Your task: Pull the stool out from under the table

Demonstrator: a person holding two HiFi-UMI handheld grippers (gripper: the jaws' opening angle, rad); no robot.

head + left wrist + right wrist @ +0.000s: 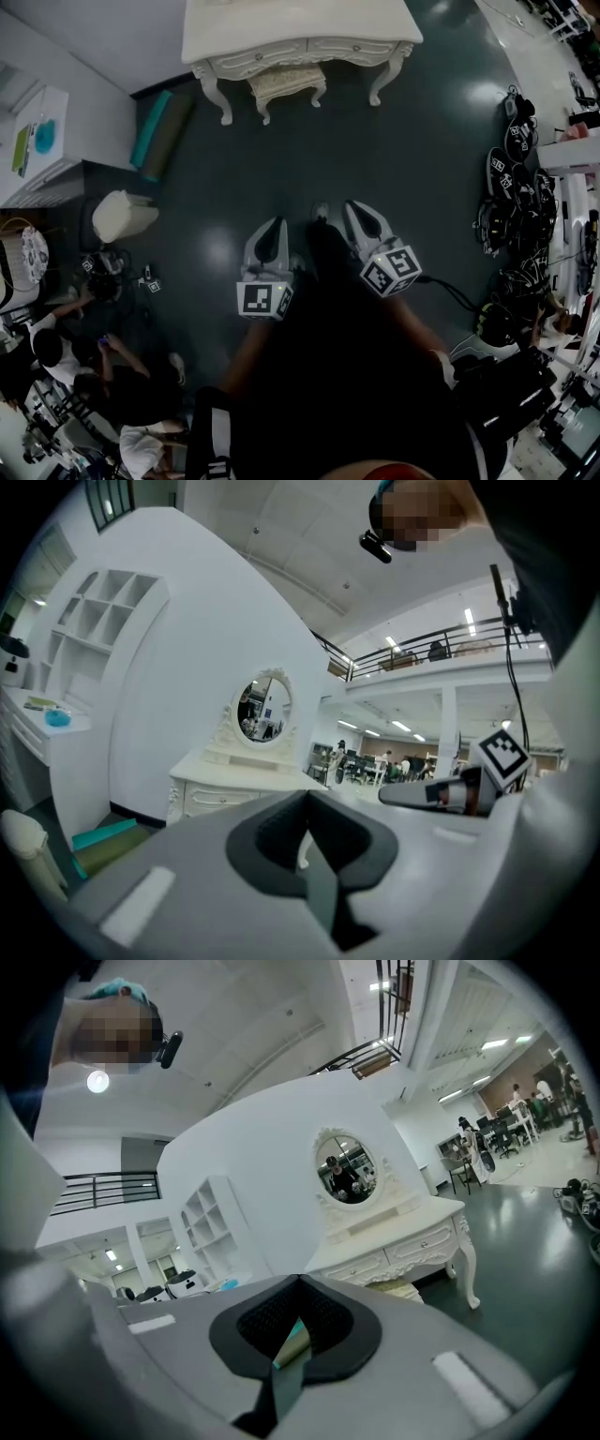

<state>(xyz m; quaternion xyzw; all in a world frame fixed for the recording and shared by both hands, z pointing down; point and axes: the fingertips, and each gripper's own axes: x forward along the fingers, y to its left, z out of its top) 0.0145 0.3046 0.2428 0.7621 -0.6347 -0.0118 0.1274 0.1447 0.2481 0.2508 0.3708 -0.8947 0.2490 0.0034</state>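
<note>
Up at the far edge of the floor, against the white wall, sits the white dressing table [300,23], and the stool [287,82] is tucked under it, between the table's carved front legs and a little toward the left one. Its cushioned seat and two front legs poke out just past the table's front edge, so it has not been pulled out.

Okay, both grippers are out over the open dark floor [422,141], well apart from the stool, side by side and pointing toward the table. I've got the left gripper [277,225] with its jaws together at the tips and nothing between them; its own view confirms that, pads meeting in front of the table [234,780] and its oval mirror [263,708]. The right gripper [356,208] is closed too, empty, tips touching. Through its view I can see the stool [398,1288] peeking from below the table's drawer front [412,1232], with the mirror [345,1168] above.

Off by the table's left leg, a teal mat [150,129] leans along the wall, and nearer me on that side stands a white bin [122,216]. Along the floor's right edge there's a heap of spare grippers and cables [511,187]. Down at the lower left corner a few people crouch on the floor.
</note>
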